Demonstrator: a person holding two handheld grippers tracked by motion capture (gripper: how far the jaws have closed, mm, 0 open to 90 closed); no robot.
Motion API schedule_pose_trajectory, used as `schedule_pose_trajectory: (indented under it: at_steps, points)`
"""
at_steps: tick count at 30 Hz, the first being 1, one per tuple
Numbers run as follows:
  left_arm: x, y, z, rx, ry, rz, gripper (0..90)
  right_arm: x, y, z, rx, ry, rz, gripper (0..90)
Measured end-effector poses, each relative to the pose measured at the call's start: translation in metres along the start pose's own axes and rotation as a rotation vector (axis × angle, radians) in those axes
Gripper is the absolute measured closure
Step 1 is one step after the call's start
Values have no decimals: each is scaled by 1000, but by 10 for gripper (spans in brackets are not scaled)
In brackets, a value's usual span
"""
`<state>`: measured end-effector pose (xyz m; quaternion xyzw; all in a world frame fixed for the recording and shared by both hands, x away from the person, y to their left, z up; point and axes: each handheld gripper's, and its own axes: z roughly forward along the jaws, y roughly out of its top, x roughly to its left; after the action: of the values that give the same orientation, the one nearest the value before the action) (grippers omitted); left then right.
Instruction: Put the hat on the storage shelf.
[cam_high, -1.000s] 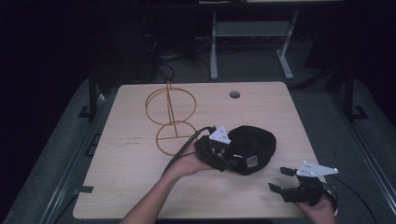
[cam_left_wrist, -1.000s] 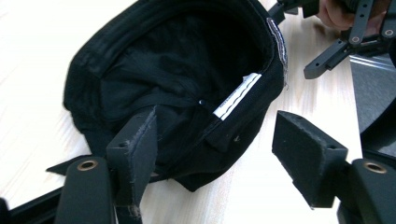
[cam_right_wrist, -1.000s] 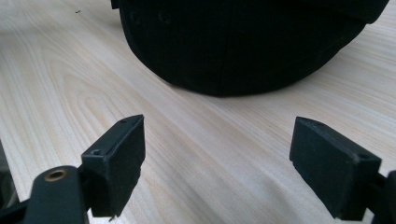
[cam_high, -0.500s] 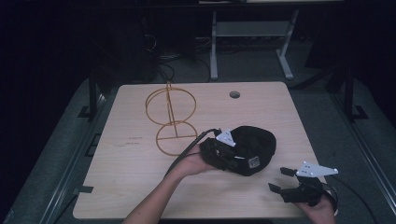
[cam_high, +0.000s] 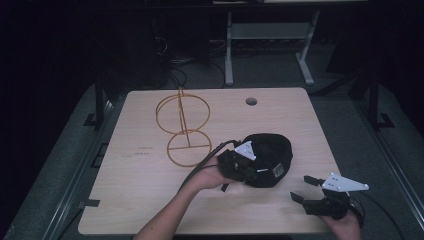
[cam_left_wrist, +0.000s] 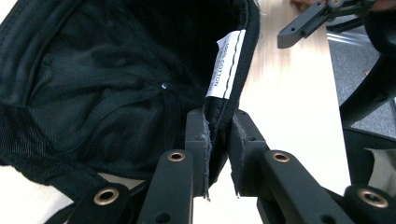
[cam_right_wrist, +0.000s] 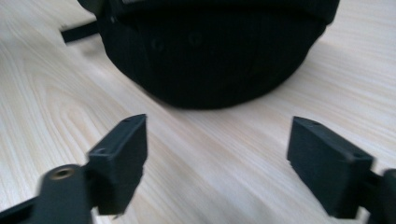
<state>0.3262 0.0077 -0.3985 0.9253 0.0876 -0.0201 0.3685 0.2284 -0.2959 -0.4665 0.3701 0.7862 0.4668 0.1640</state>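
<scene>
A black cap (cam_high: 272, 150) lies on the wooden table (cam_high: 150, 200), right of centre. My left gripper (cam_high: 252, 172) reaches into it from the left. In the left gripper view the jaws have just been closing. My left gripper (cam_left_wrist: 218, 126) is now shut on the cap's (cam_left_wrist: 116, 70) inner rim band, just below a white label (cam_left_wrist: 226, 63). Near the front right edge, my right gripper (cam_high: 304, 189) stands open, a short way from the cap. The right gripper view has the cap's dome (cam_right_wrist: 210, 51) ahead of my open right gripper (cam_right_wrist: 217, 144), with bare wood between the fingers.
A gold wire stand (cam_high: 182, 125) with two rings stands left of the cap, its base ring close to the left gripper's cable. A round cable hole (cam_high: 251, 101) sits near the table's far edge. Dark floor and desk legs lie beyond.
The left gripper has edged slightly right into the cap and its jaws have come together on the rim. The right gripper has stayed where it was.
</scene>
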Motion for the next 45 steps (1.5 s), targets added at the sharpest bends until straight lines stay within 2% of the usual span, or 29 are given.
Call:
schedule_pose_trajectory:
  at_steps: [2,4,12,18,20,25,30,33,37,45]
  points:
    - [-1,0,0,-3,1,2,798,-1,0,-1,8,-1,3,232]
    - [0,3,-4,-25,-6,-5,801,-2,0,-1,17,37,36,241]
    - [1,15,-17,-83,-7,-19,809,5,5,2,11,46,33,174]
    - [2,26,-31,-148,-11,-38,813,8,9,1,-38,58,57,154]
    - [3,27,-33,-155,-10,-39,814,9,11,1,-47,65,64,154]
    - [3,36,-48,-214,-22,-59,816,13,18,0,-75,74,49,154]
    - [2,41,-58,-246,-31,-63,817,14,24,-1,-97,92,48,154]
    - [1,45,-67,-279,-33,-69,817,14,33,-5,-131,108,49,154]
    - [0,49,-74,-290,-34,-65,817,16,46,-7,-150,118,21,142]
    - [-8,57,-83,-315,-43,-37,817,21,67,-5,-172,139,6,149]
